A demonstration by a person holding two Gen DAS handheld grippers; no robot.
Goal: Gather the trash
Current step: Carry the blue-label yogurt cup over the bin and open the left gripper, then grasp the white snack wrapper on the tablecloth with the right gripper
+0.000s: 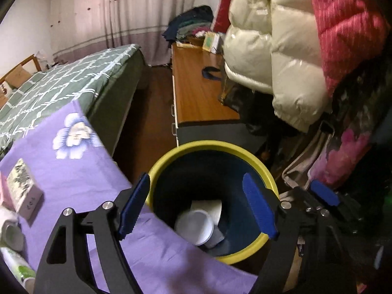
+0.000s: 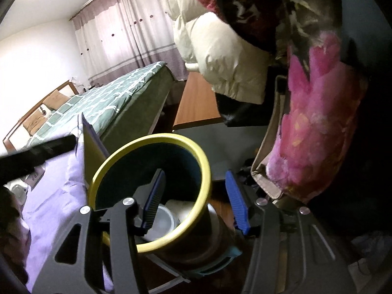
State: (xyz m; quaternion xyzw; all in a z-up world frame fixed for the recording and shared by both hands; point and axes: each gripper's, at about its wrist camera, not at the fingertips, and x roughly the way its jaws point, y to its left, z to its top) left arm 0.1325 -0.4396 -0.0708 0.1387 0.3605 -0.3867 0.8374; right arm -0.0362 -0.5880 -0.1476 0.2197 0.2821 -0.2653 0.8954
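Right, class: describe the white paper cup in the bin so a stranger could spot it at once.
Find the purple flowered cloth covering the table beside the green checked bed. Off its edge stands a round yellow-rimmed bin with a dark blue inside. At its bottom lies the white paper cup, tipped on its side with its round mouth showing, beside crumpled white paper.

I see a surface [image 1: 73, 171] draped in a purple cloth with a pale flower print. At its left end lie a small patterned box [image 1: 23, 191], a roll of white paper [image 1: 11, 235] just beside it, and a green-and-white packet [image 1: 19, 269] at the edge of view — all close together. The dark wooden floor [image 1: 152, 112] beneath carries the yellow-rimmed bin [image 1: 264, 174], just beside the cloth's edge. Farther off, a wooden desk [image 1: 198, 98] holds a dark strap [image 1: 212, 73] and, at its far end, piled clothes [image 1: 188, 24].
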